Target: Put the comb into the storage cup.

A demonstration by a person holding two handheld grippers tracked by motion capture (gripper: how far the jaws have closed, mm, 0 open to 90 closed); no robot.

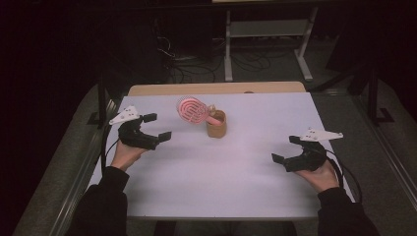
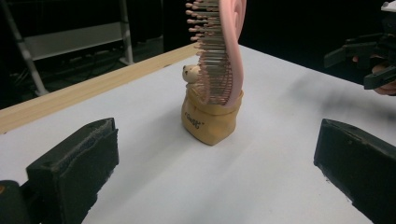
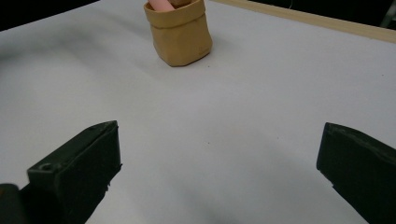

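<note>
While two grippers, left gripper (image 1: pixel 157 126) and right gripper (image 1: pixel 286 149), hover with fingers released, one cup (image 1: pixel 216 126) holding one hairbrush (image 1: pixel 193 110) stands near the table's (image 1: pixel 221 172) far edge.

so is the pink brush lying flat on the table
No, the pink brush stands with its handle down inside the tan holder, its bristled head sticking up above the rim.

A pouch (image 1: pixel 216 127) stands on the counter (image 1: pixel 221 182), toward its far side and near the middle. A brush (image 1: pixel 193 110) stands in the pouch, its head leaning out to the left. The left hand-held gripper (image 1: pixel 153 126) is at the counter's left edge, left of the pouch and apart from it. The right hand-held gripper (image 1: pixel 286 149) is near the right edge, nearer the person than the pouch.
</note>
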